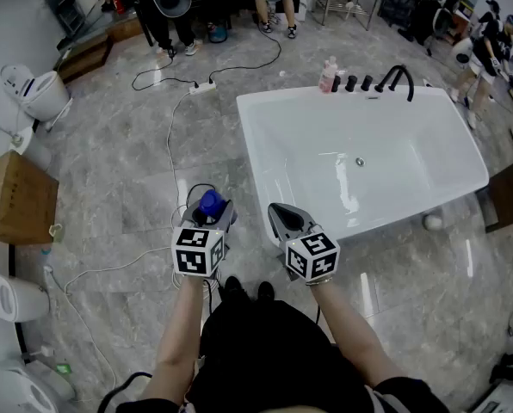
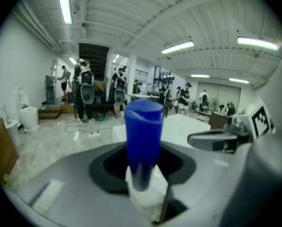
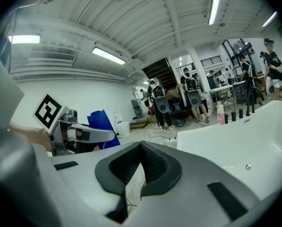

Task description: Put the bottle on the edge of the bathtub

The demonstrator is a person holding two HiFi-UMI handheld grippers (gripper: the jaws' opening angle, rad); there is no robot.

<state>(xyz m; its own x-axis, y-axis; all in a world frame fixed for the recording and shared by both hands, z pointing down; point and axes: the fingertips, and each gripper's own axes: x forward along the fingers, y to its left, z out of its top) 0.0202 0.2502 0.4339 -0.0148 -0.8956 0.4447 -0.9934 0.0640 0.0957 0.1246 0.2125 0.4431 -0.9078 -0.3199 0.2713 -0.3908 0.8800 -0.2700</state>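
The bottle [image 1: 210, 203] has a blue cap [image 2: 143, 126] and a white body, and stands upright in my left gripper [image 1: 208, 213], which is shut on it. I hold it above the floor, a little left of the near corner of the white bathtub [image 1: 250, 144]. In the left gripper view the jaws of the left gripper [image 2: 142, 174] close around the bottle's neck. My right gripper [image 1: 284, 219] is shut and empty beside it, close to the tub's near wall. The right gripper view shows its own jaws [image 3: 142, 148] together, the bottle [image 3: 101, 126] to the left and the bathtub [image 3: 254, 141] to the right.
A pink bottle [image 1: 328, 76] and black faucet fittings [image 1: 394, 80] stand on the tub's far rim. A power strip [image 1: 203, 87] and cables lie on the marble floor. Toilets [image 1: 33, 93] and a wooden cabinet [image 1: 15, 198] line the left side. People stand at the back.
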